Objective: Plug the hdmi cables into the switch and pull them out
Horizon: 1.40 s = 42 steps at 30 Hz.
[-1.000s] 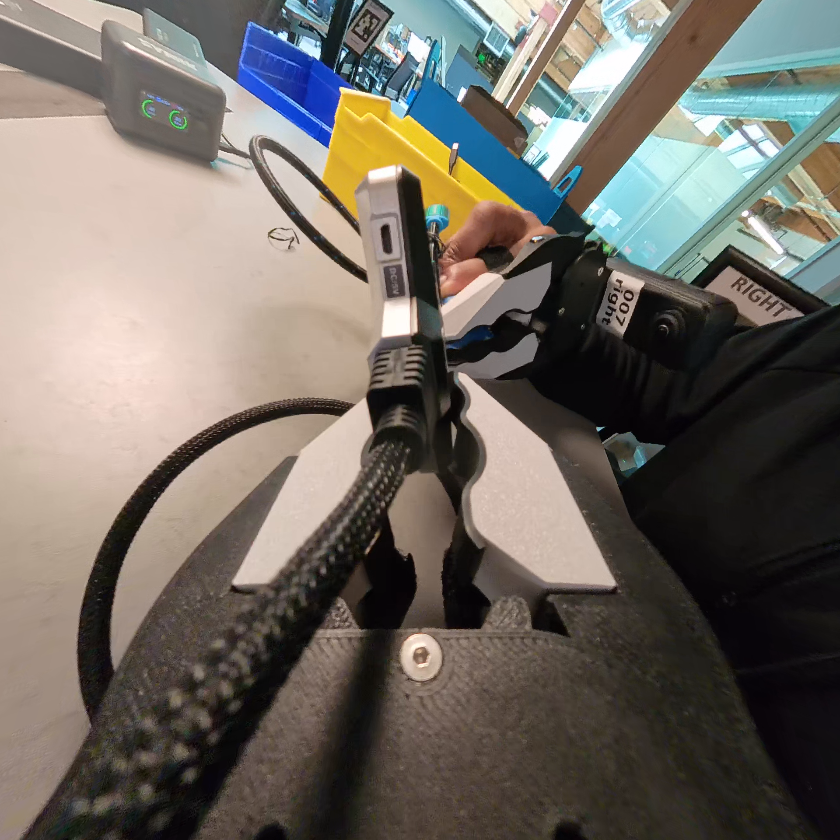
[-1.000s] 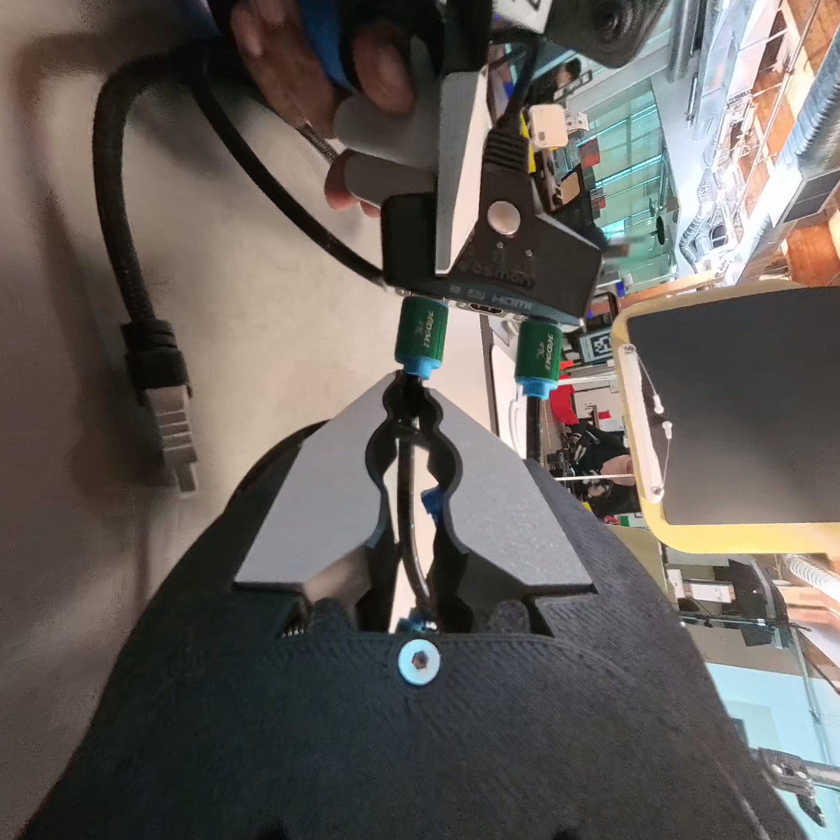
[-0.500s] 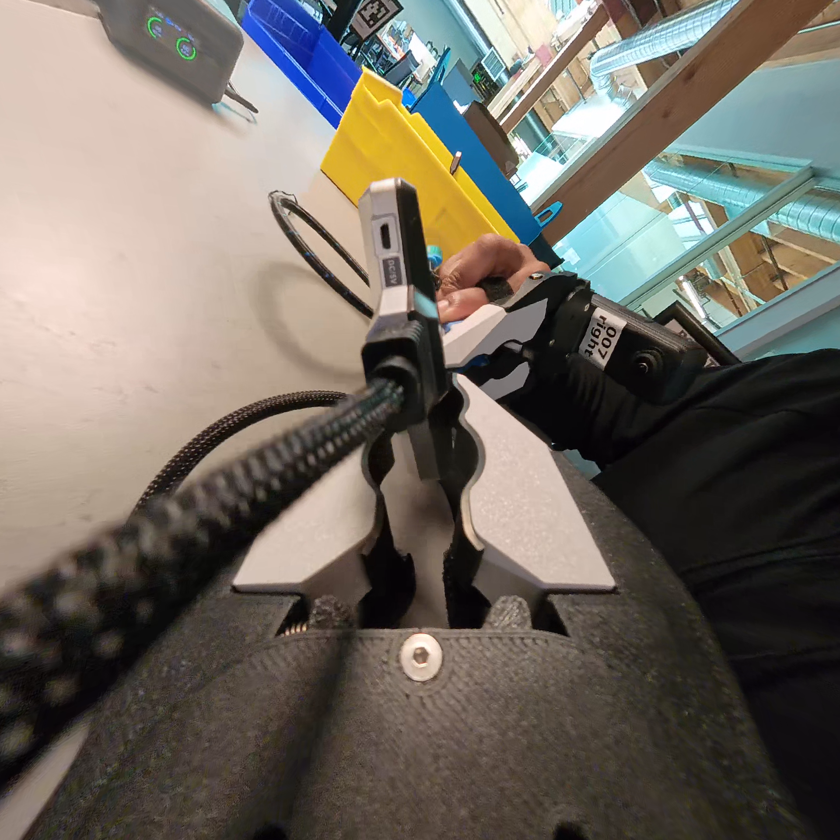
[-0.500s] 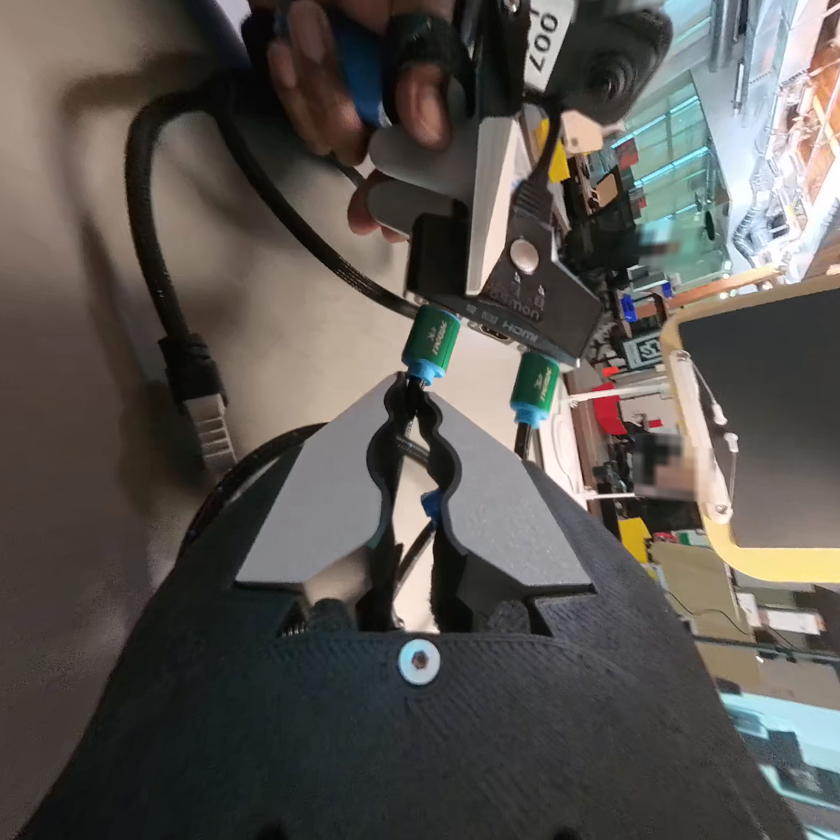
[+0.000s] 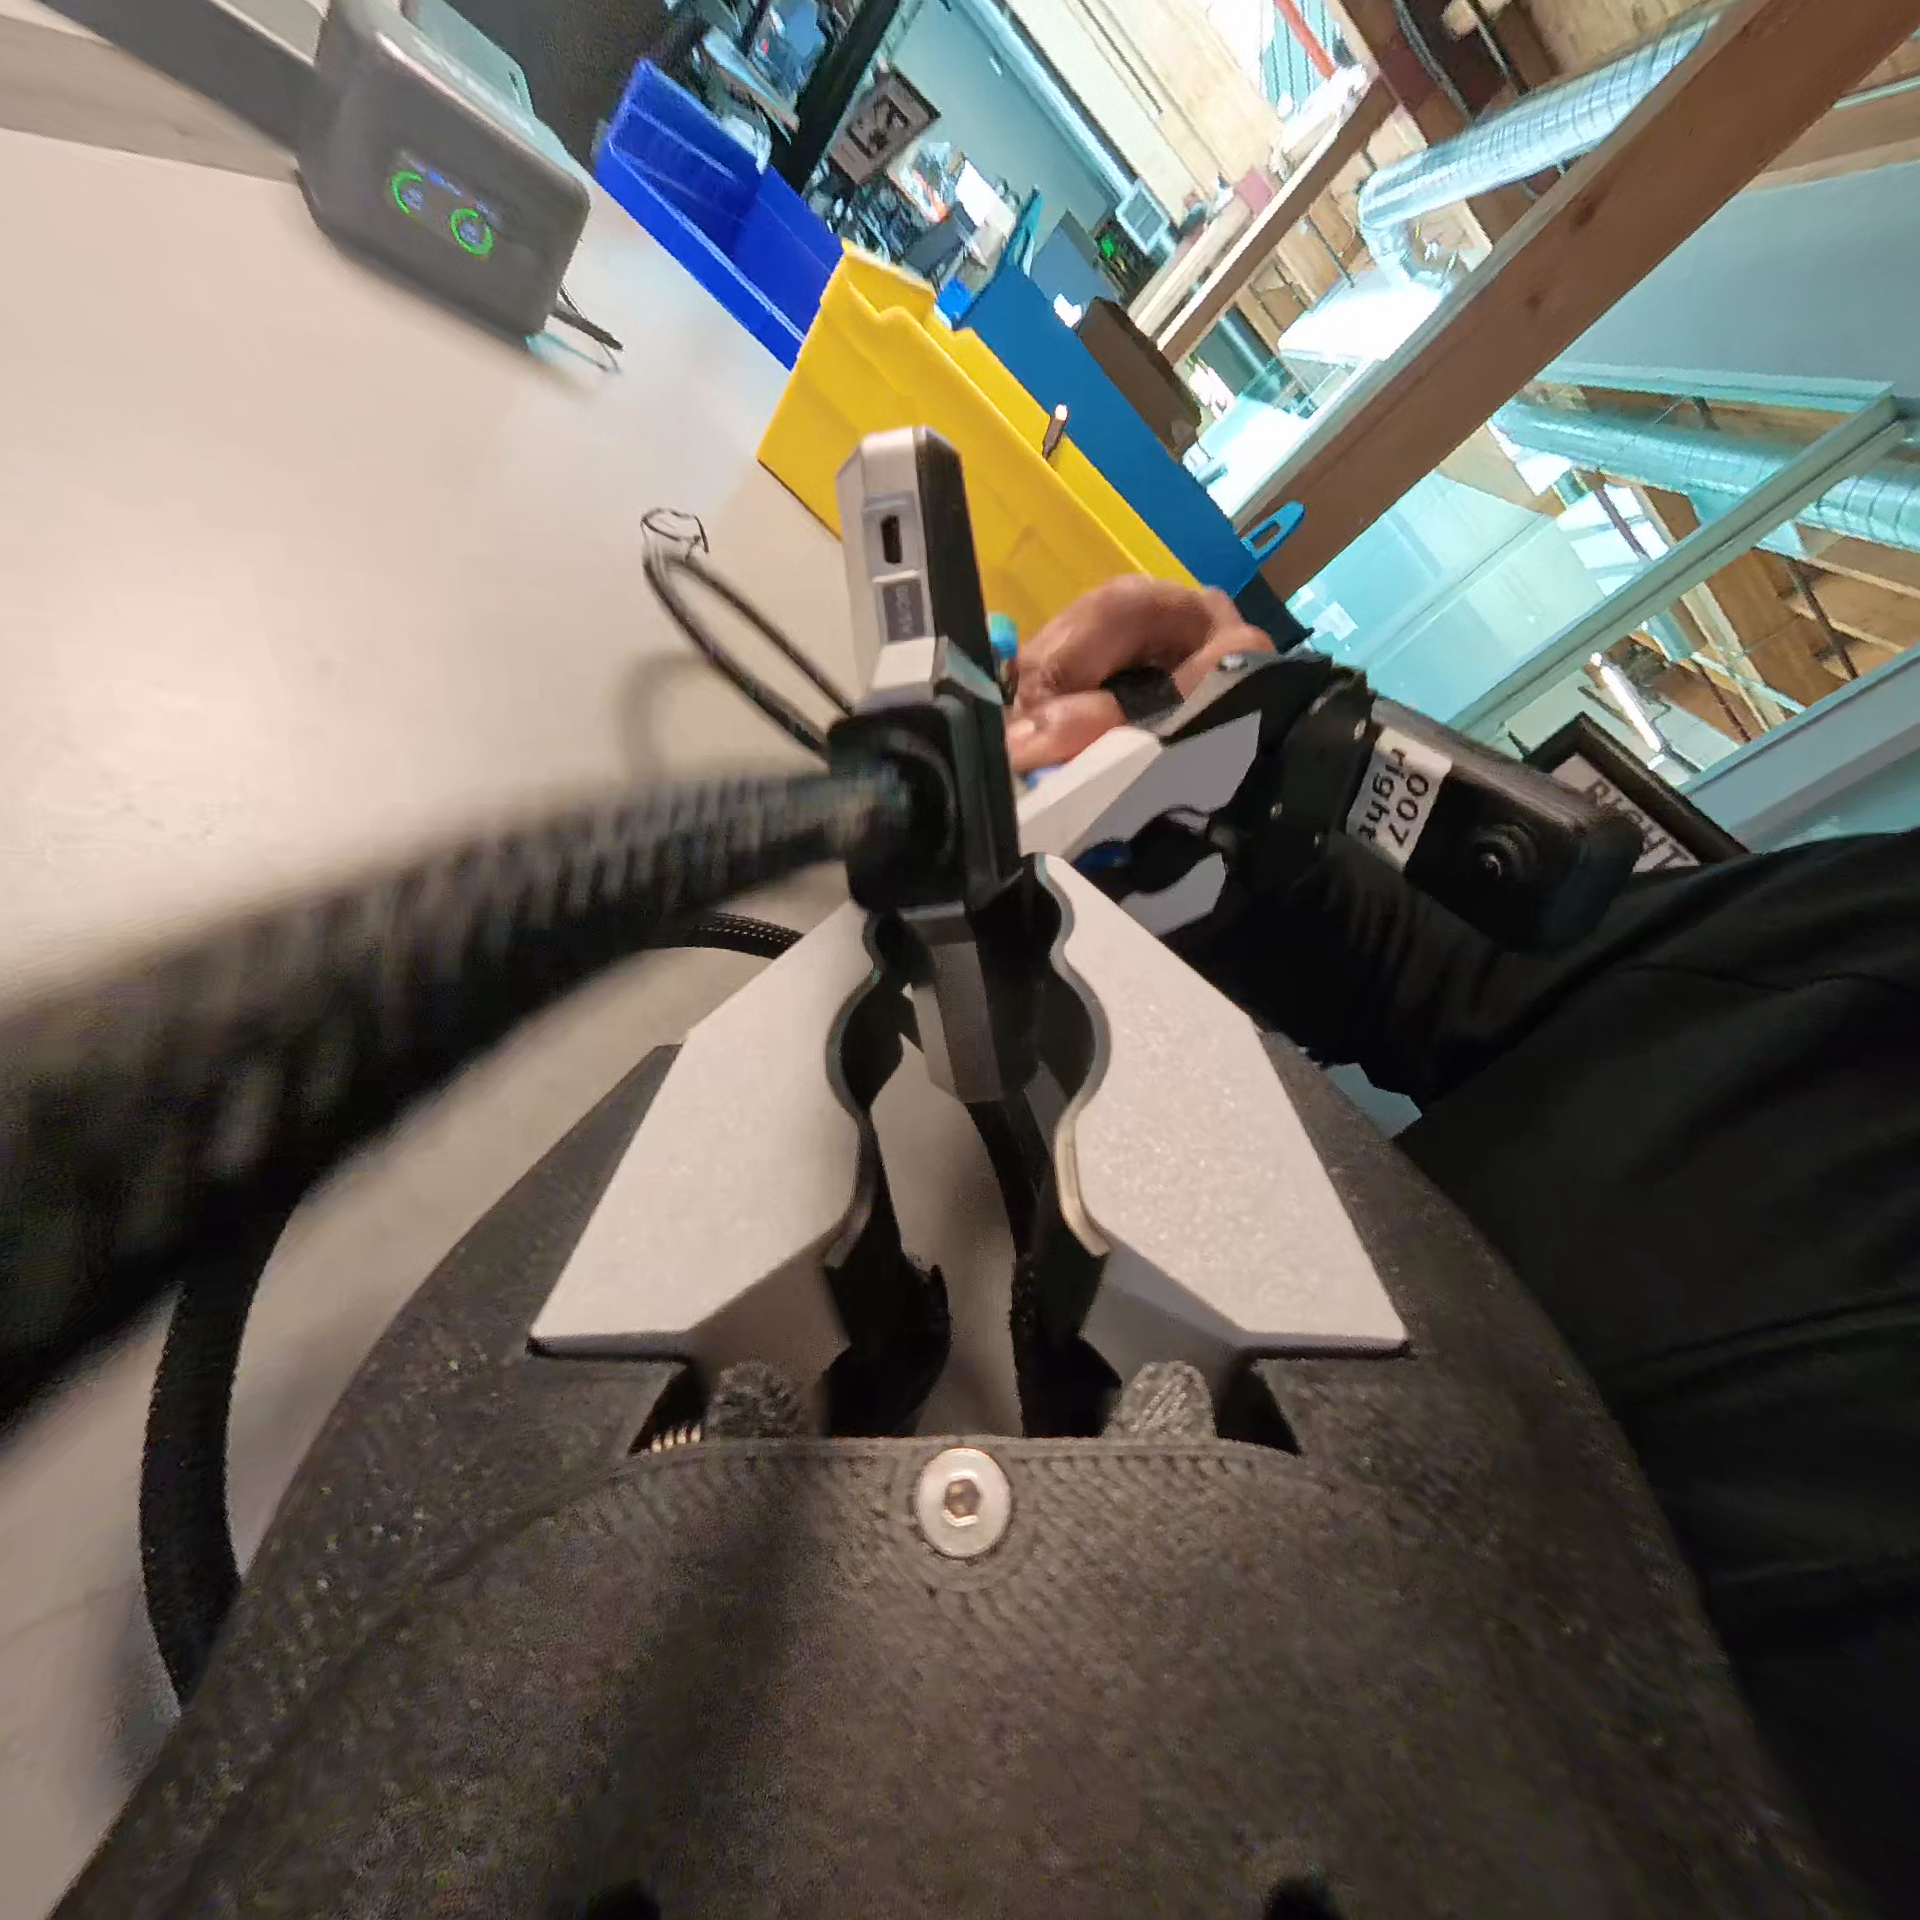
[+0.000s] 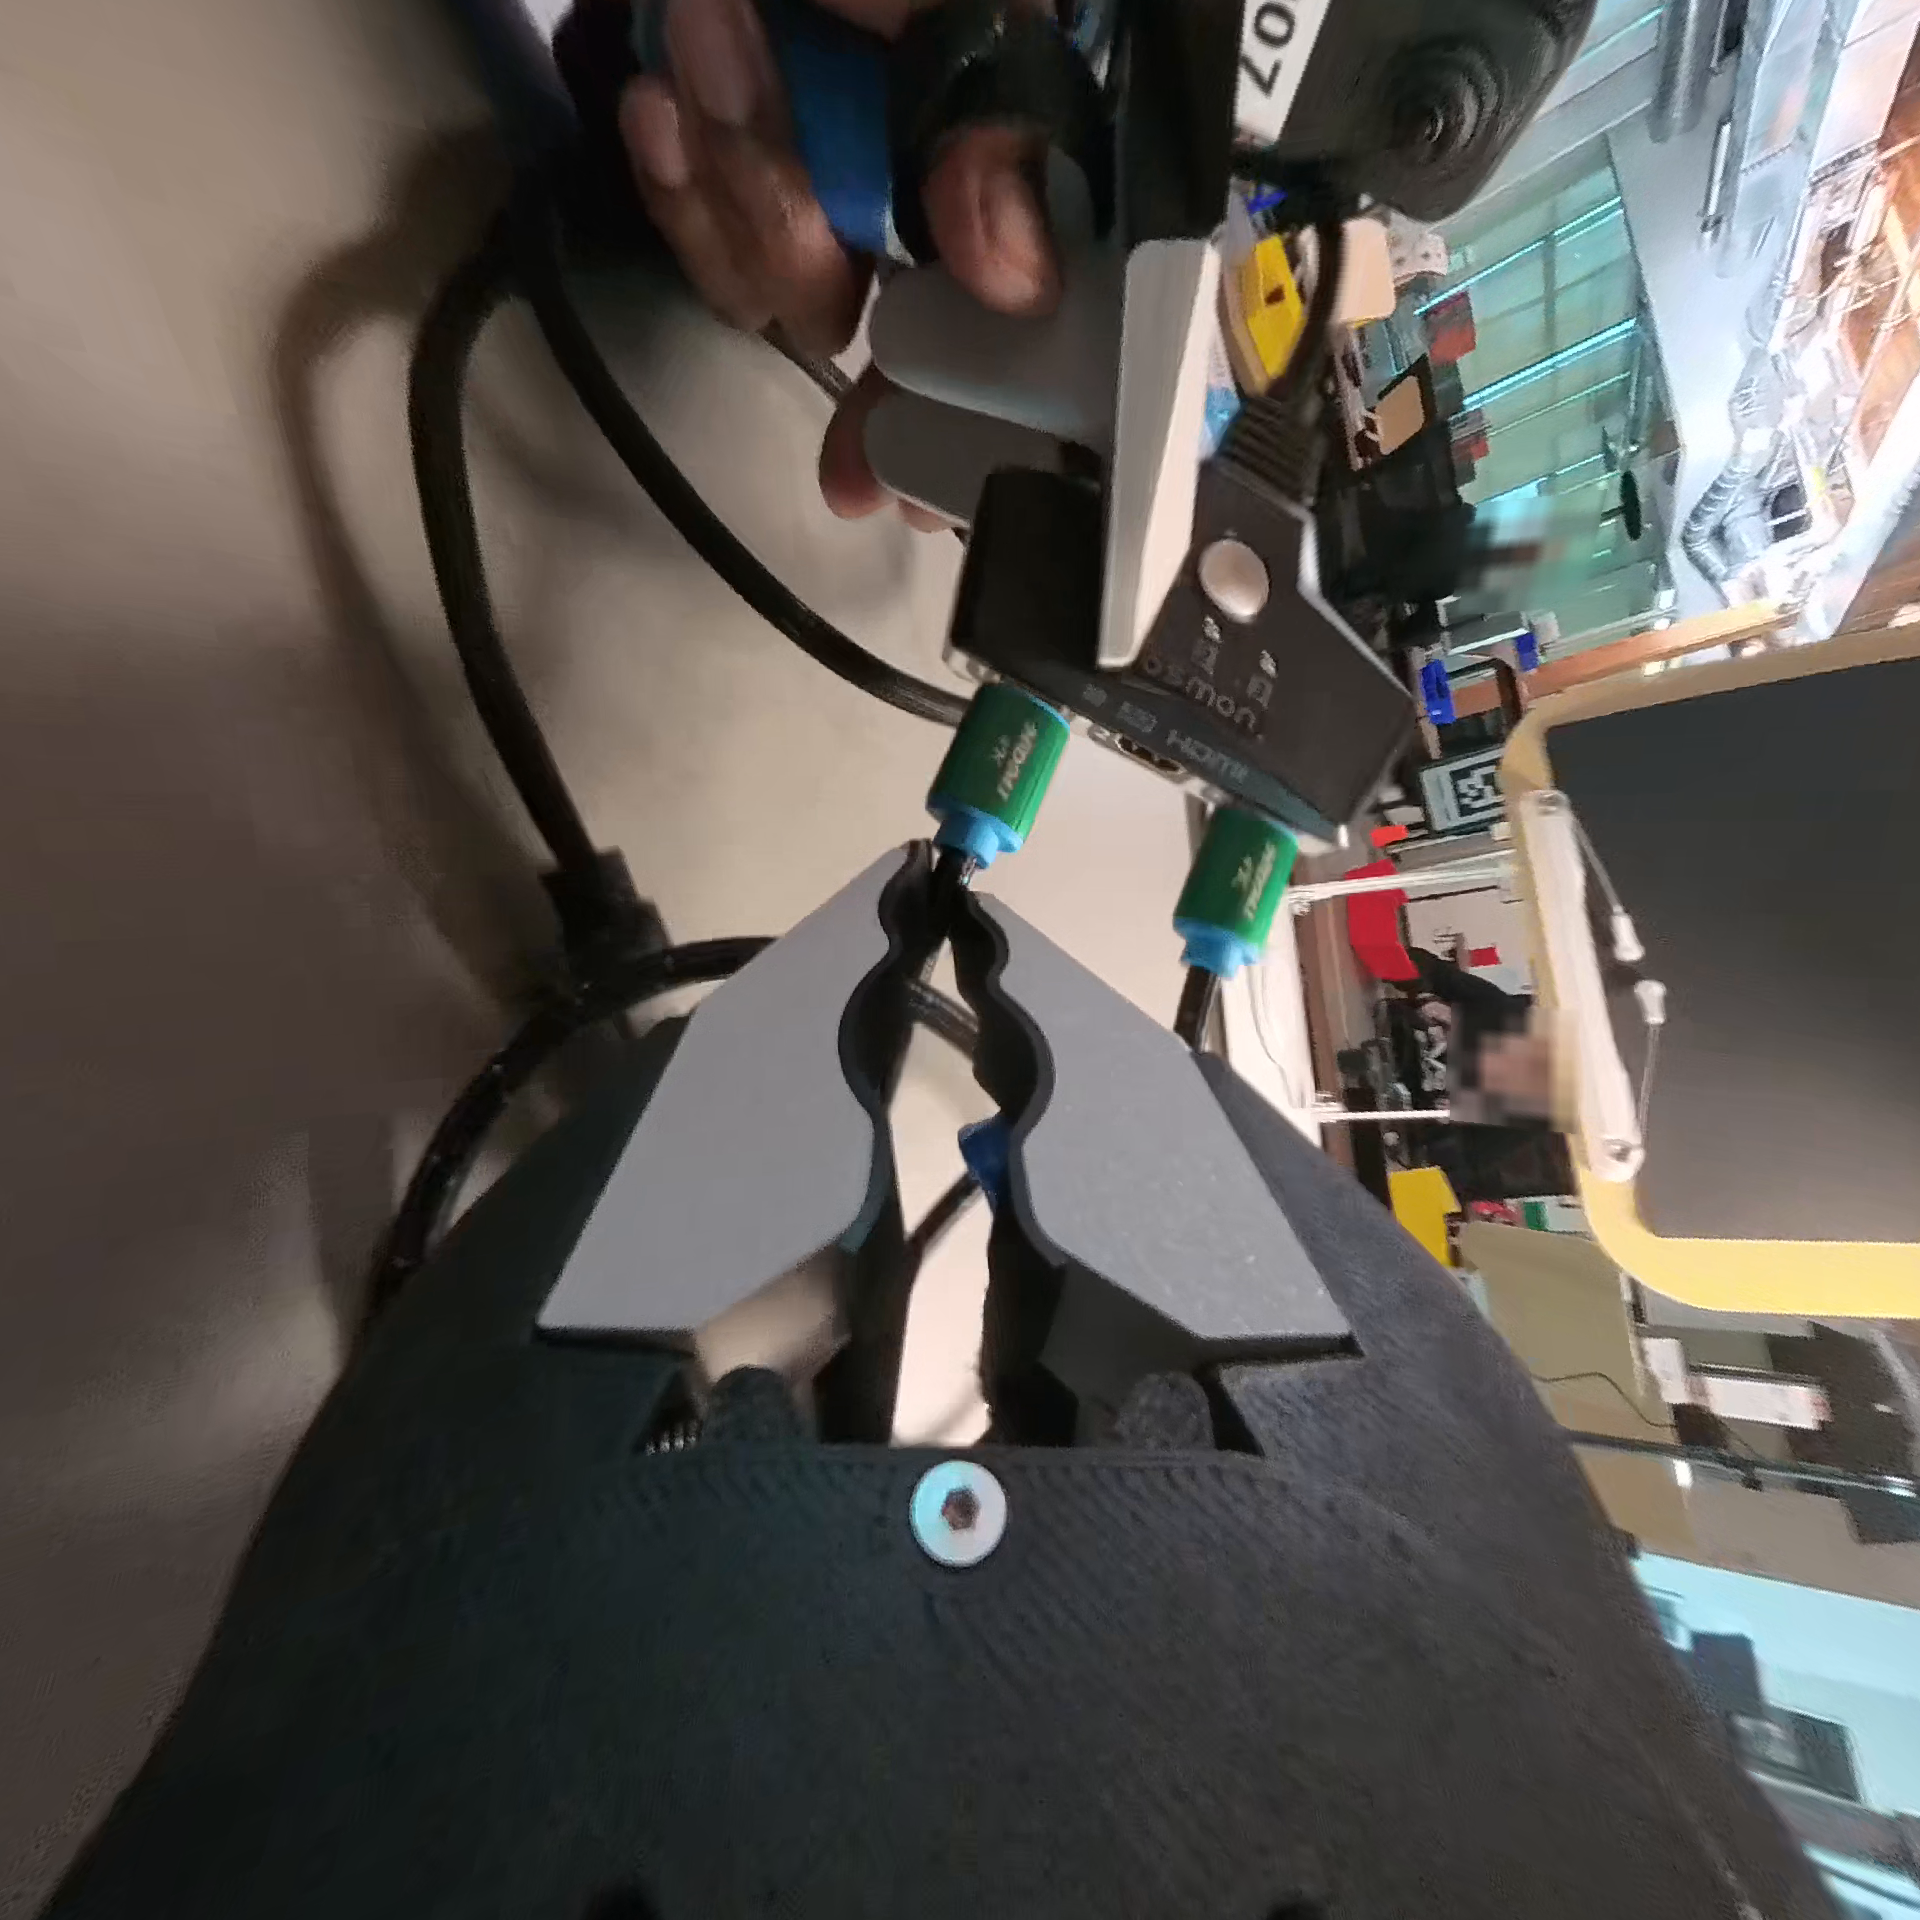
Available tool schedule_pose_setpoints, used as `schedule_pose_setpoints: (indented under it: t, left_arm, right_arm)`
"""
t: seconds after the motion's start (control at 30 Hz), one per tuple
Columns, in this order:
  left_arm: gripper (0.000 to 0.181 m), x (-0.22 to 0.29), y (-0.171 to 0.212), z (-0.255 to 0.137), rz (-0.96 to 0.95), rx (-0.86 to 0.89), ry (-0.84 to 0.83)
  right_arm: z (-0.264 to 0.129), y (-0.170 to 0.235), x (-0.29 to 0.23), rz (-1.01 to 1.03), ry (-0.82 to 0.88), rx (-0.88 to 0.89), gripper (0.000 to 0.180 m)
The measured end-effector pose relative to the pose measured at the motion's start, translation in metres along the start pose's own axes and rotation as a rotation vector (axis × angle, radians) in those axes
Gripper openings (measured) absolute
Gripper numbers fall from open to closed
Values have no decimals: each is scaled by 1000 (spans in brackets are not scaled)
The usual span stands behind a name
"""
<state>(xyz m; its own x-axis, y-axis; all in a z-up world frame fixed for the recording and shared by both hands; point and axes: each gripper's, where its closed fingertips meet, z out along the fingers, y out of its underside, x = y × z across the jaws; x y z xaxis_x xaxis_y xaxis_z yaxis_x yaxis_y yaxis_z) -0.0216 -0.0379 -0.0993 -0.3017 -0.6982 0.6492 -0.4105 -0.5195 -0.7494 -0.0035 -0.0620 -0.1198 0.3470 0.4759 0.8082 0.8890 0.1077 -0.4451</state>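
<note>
The left gripper (image 5: 966,925) is clamped on the lower edge of the switch (image 5: 925,665), a thin black and silver box held up on edge above the table (image 5: 312,520). A thick braided black cable (image 5: 416,883) is plugged into the switch's near side and sweeps off to the left, blurred, then loops down onto the table.

The right gripper (image 6: 940,883) is closed on a thin black cable (image 6: 951,878) just behind its green plug (image 6: 1000,774), which sits in one port on the switch (image 6: 1247,665). A second green plug (image 6: 1236,878) is seated in the neighbouring port, and an open port shows between the two. From this side the left gripper's grey finger (image 6: 1153,416) lies across the switch, with the person's hand (image 6: 821,177) behind it.

The table is a plain pale grey. Well beyond the switch, a dark box with green ring lights (image 5: 447,197) stands on it. A blue bin (image 5: 717,239) and a yellow bin (image 5: 935,384) line the far edge. Behind them run a slanting wooden beam (image 5: 1558,229), glass walls and silver ducts (image 5: 1507,135). A black panel in a yellow frame (image 6: 1714,987) stands to the right of the right gripper.
</note>
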Motion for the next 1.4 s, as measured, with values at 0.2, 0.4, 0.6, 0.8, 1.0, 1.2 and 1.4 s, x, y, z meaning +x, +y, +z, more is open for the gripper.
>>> schedule_pose_setpoints:
  t: [0.2, 0.4, 0.6, 0.8, 1.0, 1.2, 1.4]
  left_arm:
    - [21, 1, 0, -2, -7, -2, 17]
    - [29, 4, 3, -1, 24, -25, 25]
    - [29, 3, 5, -1, 16, -35, 23]
    - [22, -1, 1, -2, -14, -11, 23]
    - [22, -1, -1, -2, -18, -4, 27]
    - [21, 0, -3, -4, -16, 9, 29]
    - [29, -2, -2, -3, -30, 10, 20]
  right_arm:
    - [0, -8, -6, 5, -19, 16, 8]
    - [-6, 0, 9, 5, 25, -1, 8]
    - [-6, -1, 4, -30, 6, -4, 7]
    - [-2, -7, -7, -29, -15, 8, 6]
    - [-3, -5, -2, -12, 2, 0, 7]
    - [-4, -4, 3, 14, 22, -12, 6]
    - [-5, -1, 4, 28, 13, -9, 6]
